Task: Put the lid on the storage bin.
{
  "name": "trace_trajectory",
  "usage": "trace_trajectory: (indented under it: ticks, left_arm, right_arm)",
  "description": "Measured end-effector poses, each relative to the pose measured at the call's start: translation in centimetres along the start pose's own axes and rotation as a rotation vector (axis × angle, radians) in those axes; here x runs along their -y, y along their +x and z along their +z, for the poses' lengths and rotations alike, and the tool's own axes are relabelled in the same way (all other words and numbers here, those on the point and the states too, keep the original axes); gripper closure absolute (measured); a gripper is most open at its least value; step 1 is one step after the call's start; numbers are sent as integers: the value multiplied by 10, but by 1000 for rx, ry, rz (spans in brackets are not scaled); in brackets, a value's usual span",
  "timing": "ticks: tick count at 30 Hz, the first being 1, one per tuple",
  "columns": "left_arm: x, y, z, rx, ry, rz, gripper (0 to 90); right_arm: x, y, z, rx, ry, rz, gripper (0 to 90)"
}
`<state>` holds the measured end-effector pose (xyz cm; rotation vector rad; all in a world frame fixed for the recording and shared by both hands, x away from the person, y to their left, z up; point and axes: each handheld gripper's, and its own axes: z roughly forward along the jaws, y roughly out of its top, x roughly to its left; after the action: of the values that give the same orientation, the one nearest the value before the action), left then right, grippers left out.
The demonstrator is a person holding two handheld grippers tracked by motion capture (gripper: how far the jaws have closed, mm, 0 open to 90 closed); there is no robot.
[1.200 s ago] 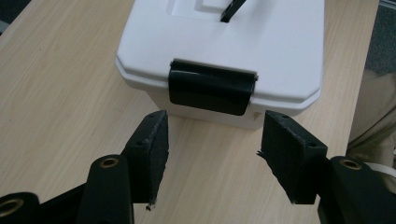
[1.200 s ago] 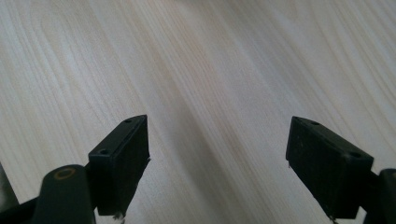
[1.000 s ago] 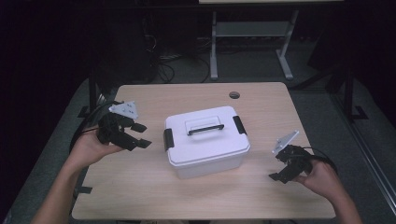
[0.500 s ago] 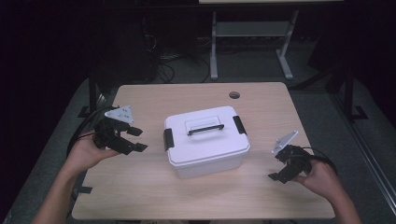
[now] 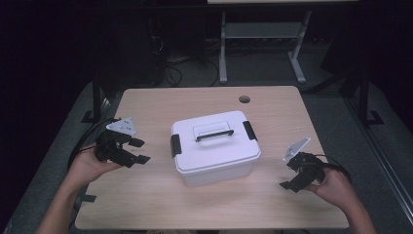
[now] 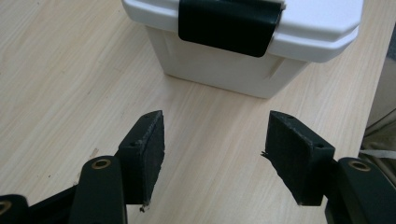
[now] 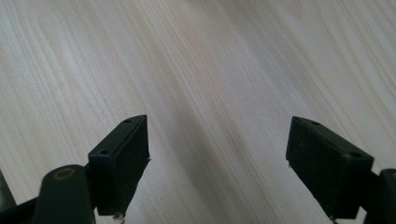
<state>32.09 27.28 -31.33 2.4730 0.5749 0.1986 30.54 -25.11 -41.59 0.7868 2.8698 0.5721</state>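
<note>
White latched box [image 5: 214,146] mid-surface [image 5: 160,209]. Left tongs [image 5: 139,151] just beside box's left black latch [image 6: 229,25], just been spreading, nothing between. Right tongs [image 5: 287,178] released, well right of box. Advice: square left tongs on latch, lift its lower edge.

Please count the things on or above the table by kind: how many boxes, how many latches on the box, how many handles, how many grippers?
White box: 1
Black latches, one at each end: 2
Lid handle: 1
Grippers, left gripper and right gripper: 2
Total: 6
</note>
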Motion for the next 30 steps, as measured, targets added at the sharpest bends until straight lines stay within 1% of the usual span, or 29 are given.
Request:
trace_trajectory:
  ticks: [8, 11, 12, 24, 30]
  left_arm:
    - [8, 0, 4, -8, -1, -19, 365]
    - [11, 1, 6, -8, 0, -21, 364]
    - [12, 1, 6, -11, 3, -15, 365]
    - [23, 1, 11, -19, -1, -34, 359]
    - [26, 0, 11, -27, 1, -33, 356]
  right_arm:
    - [0, 0, 0, 1, -1, 1, 208]
    - [0, 0, 0, 3, -1, 0, 208]
    - [1, 0, 0, 2, 0, 0, 208]
    - [1, 1, 1, 3, 2, 0, 208]
    - [1, 1, 1, 1, 1, 1, 209]
